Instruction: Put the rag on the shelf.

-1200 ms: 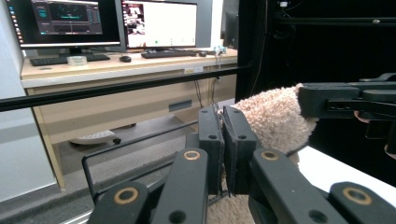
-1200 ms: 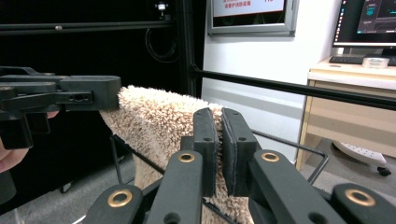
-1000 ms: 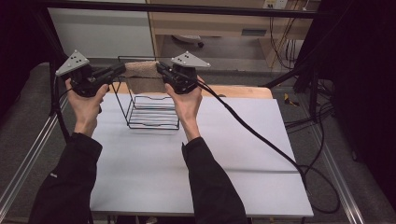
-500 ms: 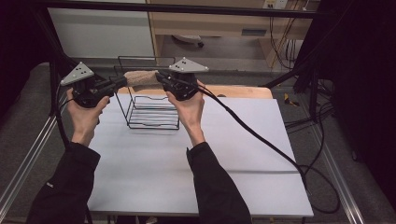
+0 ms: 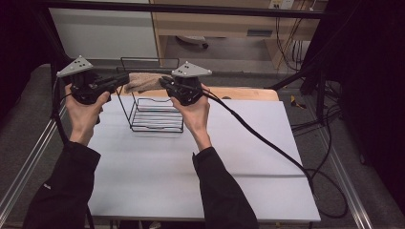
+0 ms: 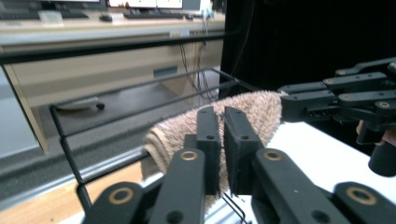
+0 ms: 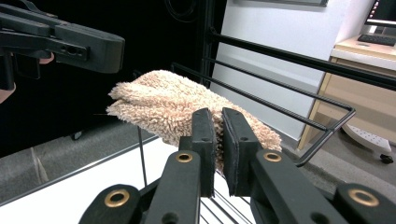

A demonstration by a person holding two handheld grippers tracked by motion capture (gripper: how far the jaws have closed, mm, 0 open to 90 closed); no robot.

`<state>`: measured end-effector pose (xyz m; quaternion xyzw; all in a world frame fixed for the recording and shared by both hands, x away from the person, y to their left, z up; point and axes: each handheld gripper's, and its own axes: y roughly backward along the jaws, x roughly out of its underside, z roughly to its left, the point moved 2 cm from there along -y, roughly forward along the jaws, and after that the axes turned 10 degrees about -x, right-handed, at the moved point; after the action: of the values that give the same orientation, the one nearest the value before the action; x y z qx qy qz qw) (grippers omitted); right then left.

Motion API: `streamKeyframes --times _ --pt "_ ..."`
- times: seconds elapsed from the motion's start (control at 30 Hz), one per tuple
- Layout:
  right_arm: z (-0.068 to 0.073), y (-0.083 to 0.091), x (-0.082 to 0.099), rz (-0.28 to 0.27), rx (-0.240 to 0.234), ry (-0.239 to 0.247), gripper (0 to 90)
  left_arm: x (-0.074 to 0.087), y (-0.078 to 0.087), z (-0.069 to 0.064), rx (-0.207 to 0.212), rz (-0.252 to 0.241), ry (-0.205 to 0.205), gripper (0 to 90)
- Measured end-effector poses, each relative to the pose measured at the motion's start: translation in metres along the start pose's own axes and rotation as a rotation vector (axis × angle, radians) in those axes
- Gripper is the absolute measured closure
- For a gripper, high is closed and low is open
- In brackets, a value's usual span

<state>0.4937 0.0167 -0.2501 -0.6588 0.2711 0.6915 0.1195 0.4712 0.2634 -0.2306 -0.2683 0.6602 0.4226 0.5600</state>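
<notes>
towel [image 5: 143,82] stretched sideways between both grippers, over wire rack [image 5: 155,114] near desk's [image 5: 239,157] far edge. left gripper [image 6: 222,140] clamped on one end, right gripper [image 7: 218,140] clamped on the other.

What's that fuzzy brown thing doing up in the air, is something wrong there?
Nothing looks damaged or spilled. The tan towel is held off the table above the black wire rack, pinched at each end by the left gripper and the right gripper.

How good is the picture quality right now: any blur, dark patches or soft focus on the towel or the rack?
High view: dim, dark at both edges; the towel is small and soft, the wire rack stands out on the white table. Left gripper view: the left gripper is sharp, the desks behind blurred, the right side black. Right gripper view: the towel's pile is crisp past the right gripper, the left side black.
</notes>
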Motion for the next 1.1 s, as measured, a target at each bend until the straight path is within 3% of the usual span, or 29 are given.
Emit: streamKeyframes --times 0.2,0.37,0.53,0.7,0.87,0.97,1.1 --pt "0.000 0.001 0.003 0.010 -0.008 0.005 83.0 0.014 -0.009 -0.003 -0.005 0.076 -0.006 89.6" --pt "0.001 0.001 0.005 0.028 -0.013 0.021 80.0 0.021 -0.013 -0.002 -0.010 0.091 -0.016 89.7" --pt "0.004 0.006 0.001 0.012 -0.041 0.017 72.7 0.025 -0.014 -0.002 -0.015 0.090 -0.028 89.7" --pt "0.001 0.009 -0.006 -0.014 -0.059 -0.023 70.2 0.026 -0.017 -0.003 -0.026 0.095 -0.047 89.7" --pt "0.001 0.010 -0.008 -0.025 -0.076 -0.043 71.6 0.028 -0.020 -0.003 -0.036 0.106 -0.065 89.7" --pt "0.001 0.011 -0.008 -0.020 -0.085 -0.061 77.0 0.030 -0.022 -0.003 -0.039 0.108 -0.066 89.7" --pt "0.003 0.006 0.000 0.058 -0.090 -0.073 87.4 0.032 -0.024 -0.003 -0.045 0.114 -0.072 89.7"
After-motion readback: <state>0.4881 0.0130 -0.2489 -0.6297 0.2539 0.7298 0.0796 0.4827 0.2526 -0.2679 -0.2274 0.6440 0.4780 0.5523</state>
